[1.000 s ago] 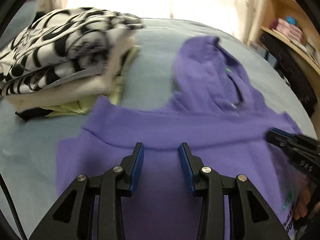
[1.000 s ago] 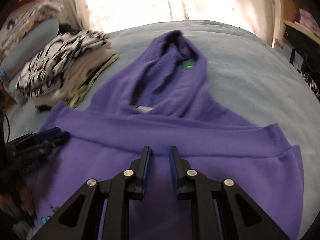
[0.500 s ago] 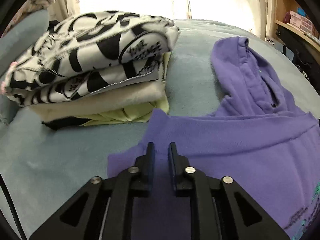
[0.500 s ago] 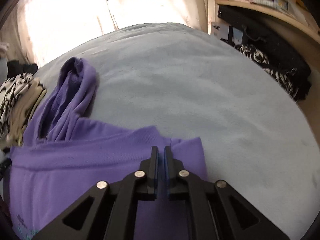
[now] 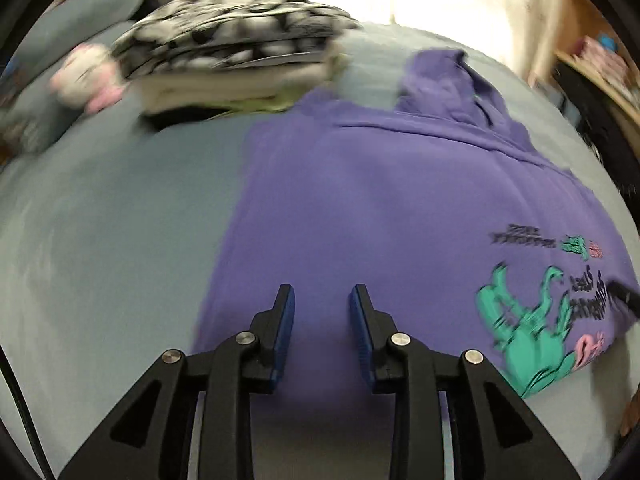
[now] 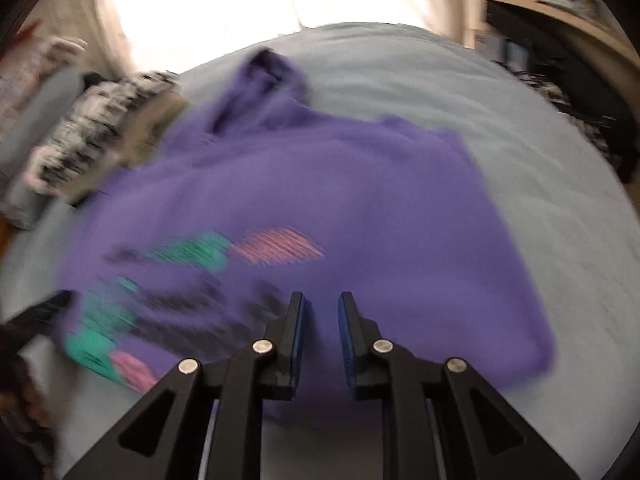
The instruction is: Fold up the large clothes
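Observation:
A purple hoodie (image 5: 380,200) lies flat on the grey-blue bed, hood at the far end, green and pink print near its lower part. It also shows, blurred, in the right wrist view (image 6: 340,208). My left gripper (image 5: 322,312) is open above the hoodie's near left part and holds nothing. My right gripper (image 6: 320,320) is open above the hoodie's near right part and holds nothing. The right gripper's tip (image 5: 624,296) shows at the right edge of the left wrist view.
A stack of folded clothes (image 5: 236,60), black-and-white on top, sits at the far left of the bed (image 5: 100,240). A pink-and-white plush (image 5: 86,80) lies beside it. Wooden shelves (image 6: 560,16) stand at the right. A bright curtained window is behind.
Both grippers were shut near the hoodie's shoulder corners half a second ago. Now both are open and have pulled back toward the hem; the sleeve area lies folded in.

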Tool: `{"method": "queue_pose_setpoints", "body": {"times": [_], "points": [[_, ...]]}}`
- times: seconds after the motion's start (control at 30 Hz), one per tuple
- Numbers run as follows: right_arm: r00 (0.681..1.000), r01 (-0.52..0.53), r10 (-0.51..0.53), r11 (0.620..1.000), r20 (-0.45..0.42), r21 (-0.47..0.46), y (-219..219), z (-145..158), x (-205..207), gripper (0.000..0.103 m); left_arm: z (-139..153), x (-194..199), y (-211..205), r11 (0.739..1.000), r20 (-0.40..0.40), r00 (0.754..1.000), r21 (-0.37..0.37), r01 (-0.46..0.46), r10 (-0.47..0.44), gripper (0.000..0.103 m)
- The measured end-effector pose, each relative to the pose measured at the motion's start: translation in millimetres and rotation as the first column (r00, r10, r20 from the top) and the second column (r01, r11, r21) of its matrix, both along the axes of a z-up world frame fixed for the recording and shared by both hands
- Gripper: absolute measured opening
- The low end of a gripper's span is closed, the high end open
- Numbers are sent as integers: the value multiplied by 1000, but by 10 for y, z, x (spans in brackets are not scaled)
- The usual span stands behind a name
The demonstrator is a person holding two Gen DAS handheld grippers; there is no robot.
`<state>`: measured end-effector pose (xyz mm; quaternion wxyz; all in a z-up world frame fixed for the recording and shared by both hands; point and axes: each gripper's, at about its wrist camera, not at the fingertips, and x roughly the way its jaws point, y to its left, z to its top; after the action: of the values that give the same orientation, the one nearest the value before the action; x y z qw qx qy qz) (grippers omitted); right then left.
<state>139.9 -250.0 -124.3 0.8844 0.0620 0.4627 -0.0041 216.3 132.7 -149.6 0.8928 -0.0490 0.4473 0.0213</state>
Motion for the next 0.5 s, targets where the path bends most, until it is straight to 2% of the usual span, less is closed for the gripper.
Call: {"method": "queue_pose_setpoints", "body": {"times": [0.03,0.07,0.17,0.27,0.5], "points": [[998,59,-58,998,3,-24,-160,-57,-102,16,-11,-96,64,999,28,999,4,-34,33,27],[996,89,-88,996,6,-7,-257,-66,-171,16,-17,-174,114,998,46,997,0,-63,63,27],[981,191,-192,976,7,108,-644,-25,-372,16,-2,-273,200,995,58,994,-23,-95,97,27],[973,231,-232,964,-8,132,-773,-8,-487,16,6,-297,234,994,62,993,-32,-103,105,27],[969,244,-242,968,-40,55,-583,-98,-604,17,86,-339,236,995,31,995,-34,-96,97,27]]}}
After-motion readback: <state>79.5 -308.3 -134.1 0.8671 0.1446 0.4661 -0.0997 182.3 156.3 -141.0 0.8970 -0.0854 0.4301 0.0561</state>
